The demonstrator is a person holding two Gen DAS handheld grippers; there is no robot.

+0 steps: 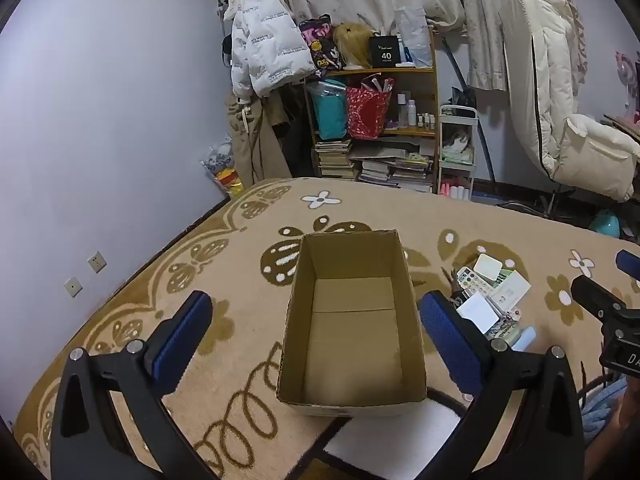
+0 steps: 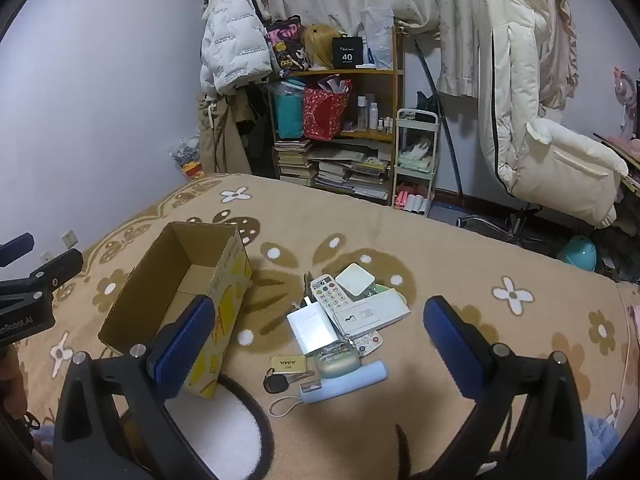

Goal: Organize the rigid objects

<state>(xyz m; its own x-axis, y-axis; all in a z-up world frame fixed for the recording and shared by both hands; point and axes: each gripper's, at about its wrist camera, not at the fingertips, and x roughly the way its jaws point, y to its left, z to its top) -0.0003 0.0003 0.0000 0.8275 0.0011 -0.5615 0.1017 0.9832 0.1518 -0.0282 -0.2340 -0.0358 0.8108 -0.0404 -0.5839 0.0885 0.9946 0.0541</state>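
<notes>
An empty open cardboard box (image 1: 352, 320) stands on the patterned bedspread; it also shows in the right wrist view (image 2: 176, 292). To its right lies a pile of small rigid items (image 2: 344, 320): a white remote (image 2: 329, 295), a white square box (image 2: 354, 278), a flat white case (image 2: 372, 314), a silver power bank (image 2: 312, 330), a brass padlock (image 2: 288, 364), a black key fob (image 2: 275, 384) and a pale blue tube (image 2: 344, 382). My left gripper (image 1: 316, 336) is open above the box. My right gripper (image 2: 320, 344) is open above the pile. Neither holds anything.
The bedspread (image 2: 460, 272) covers a bed beside the lilac wall (image 1: 100, 140). Beyond the bed stand a cluttered wooden shelf (image 2: 340, 128), a small white cart (image 2: 414, 160), hanging coats (image 2: 232, 52) and a cream padded chair (image 2: 532, 128). A white patch (image 2: 224, 428) lies near the front.
</notes>
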